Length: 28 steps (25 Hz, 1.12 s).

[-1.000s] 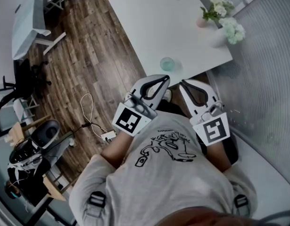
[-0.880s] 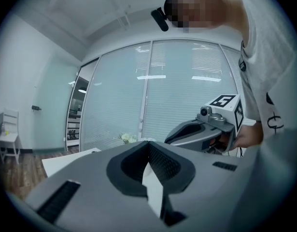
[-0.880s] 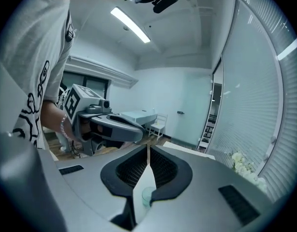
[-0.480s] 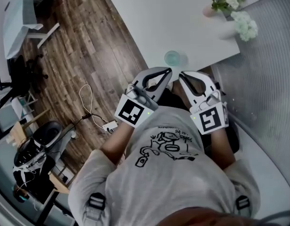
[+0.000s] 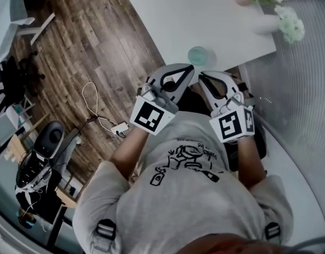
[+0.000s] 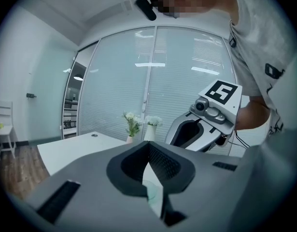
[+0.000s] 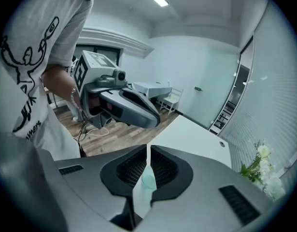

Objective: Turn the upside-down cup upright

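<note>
A small pale teal cup (image 5: pixel 198 55) stands on the white table (image 5: pixel 204 15) close to its near edge; which way up it is I cannot tell. My left gripper (image 5: pixel 187 71) and right gripper (image 5: pixel 202 78) hang side by side just short of that edge, both pointing at the cup and both shut on nothing. In the left gripper view the cup (image 6: pixel 151 191) shows as a sliver past the shut left gripper (image 6: pixel 148 150), with the right gripper (image 6: pixel 206 124) alongside. In the right gripper view the cup (image 7: pixel 148 180) sits beyond the shut right gripper (image 7: pixel 148 151).
Two vases of white flowers (image 5: pixel 278 4) stand at the table's far right corner. A wooden floor (image 5: pixel 88 52) with a cable and power strip (image 5: pixel 120 127) lies to the left. A glass wall (image 5: pixel 305 89) runs along the right. My own body fills the lower view.
Both grippers have sunk a little and drawn closer together in front of the table's near edge. Their jaws have stayed shut. The cup has not moved on the table.
</note>
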Motion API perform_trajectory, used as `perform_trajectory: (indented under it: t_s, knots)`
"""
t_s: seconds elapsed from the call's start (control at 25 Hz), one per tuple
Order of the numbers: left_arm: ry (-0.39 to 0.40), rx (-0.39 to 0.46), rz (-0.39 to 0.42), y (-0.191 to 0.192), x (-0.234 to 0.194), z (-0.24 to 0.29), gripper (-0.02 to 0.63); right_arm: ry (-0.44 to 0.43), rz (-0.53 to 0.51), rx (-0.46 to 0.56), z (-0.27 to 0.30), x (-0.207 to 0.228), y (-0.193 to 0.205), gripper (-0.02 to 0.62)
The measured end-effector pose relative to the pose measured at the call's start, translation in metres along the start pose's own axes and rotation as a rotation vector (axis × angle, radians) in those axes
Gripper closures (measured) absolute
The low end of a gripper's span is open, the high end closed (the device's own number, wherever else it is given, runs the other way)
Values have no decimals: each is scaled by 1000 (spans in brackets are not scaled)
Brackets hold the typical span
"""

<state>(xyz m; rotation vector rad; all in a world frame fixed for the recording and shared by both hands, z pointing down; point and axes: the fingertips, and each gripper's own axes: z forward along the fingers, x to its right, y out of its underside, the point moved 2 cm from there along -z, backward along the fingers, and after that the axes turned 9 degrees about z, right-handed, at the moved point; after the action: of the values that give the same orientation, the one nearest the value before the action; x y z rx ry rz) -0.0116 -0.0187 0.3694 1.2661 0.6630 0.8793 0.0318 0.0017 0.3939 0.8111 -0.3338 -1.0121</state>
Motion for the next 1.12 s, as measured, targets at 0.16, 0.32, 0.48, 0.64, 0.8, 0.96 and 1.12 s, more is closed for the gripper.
perform_trajectory:
  t_s: [0.16,0.32,0.48,0.64,0.8,0.96,1.12]
  knots:
    - [13,-24,-26,11,-6,-1,603,-15,-35,-76,11,1,2,551]
    - [30,-48,-45,30,-5,6,603,-29,-56,-140,23,4,16,551]
    - [39,-61,-53,46,-10,15,603,-55,-73,-203,39,6,29,551]
    - [47,-80,-55,58,-11,21,603,-76,-85,-255,48,5,43,551]
    - [51,-90,-65,64,-13,25,603,-83,-94,-297,53,9,52,551]
    - [58,-97,-69,70,-8,28,603,-103,-116,-333,56,9,63,549]
    - [56,-108,-77,78,0,33,603,-116,-115,-357,56,11,76,549]
